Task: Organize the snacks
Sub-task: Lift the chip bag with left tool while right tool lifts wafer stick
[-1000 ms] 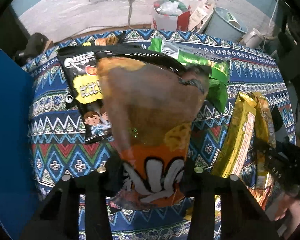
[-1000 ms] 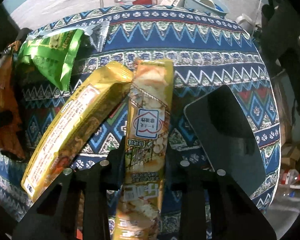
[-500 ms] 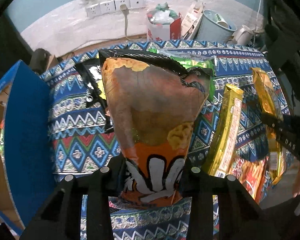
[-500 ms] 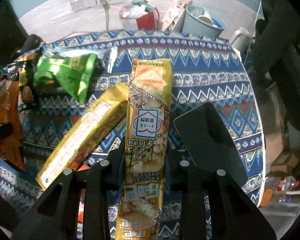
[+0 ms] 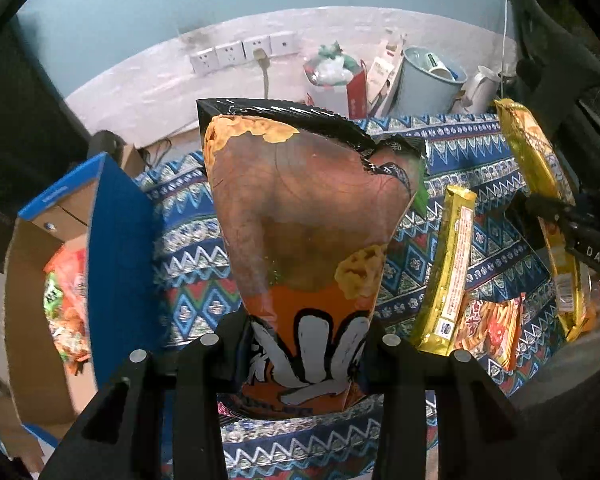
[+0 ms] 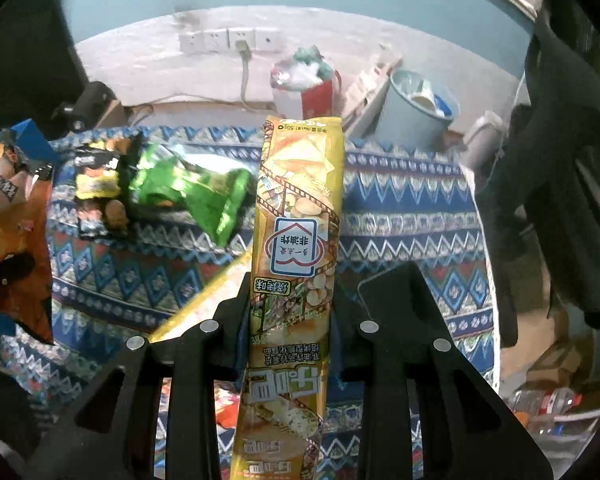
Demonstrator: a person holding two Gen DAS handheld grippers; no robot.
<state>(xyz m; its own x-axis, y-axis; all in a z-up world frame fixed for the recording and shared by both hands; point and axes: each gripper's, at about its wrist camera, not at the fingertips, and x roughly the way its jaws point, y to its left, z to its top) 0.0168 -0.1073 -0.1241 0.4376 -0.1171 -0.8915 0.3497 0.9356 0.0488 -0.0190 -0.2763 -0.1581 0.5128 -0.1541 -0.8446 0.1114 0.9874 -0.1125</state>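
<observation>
My left gripper (image 5: 306, 340) is shut on a large orange and brown chip bag (image 5: 304, 216), lifted above the patterned tablecloth (image 5: 188, 240). My right gripper (image 6: 290, 316) is shut on a long yellow cracker pack (image 6: 296, 240), also raised off the table; the same pack (image 5: 540, 184) shows at the right of the left wrist view. A second yellow pack (image 5: 448, 264) and a red noodle-snack packet (image 5: 488, 328) lie on the cloth. A green bag (image 6: 188, 192) and a black snack bag (image 6: 100, 192) lie at the far left of the table. The orange bag (image 6: 12, 220) appears at the left edge.
A blue-sided cardboard box (image 5: 112, 256) with snack packets inside stands left of the table. A black pad (image 6: 400, 300) lies on the cloth at the right. Behind the table are wall sockets (image 5: 240, 52), a red bag (image 5: 332, 80) and a pale bucket (image 5: 428, 80).
Both grippers have risen with their snacks, so the table looks farther away. The blue box has come into view at the left of the left wrist view.
</observation>
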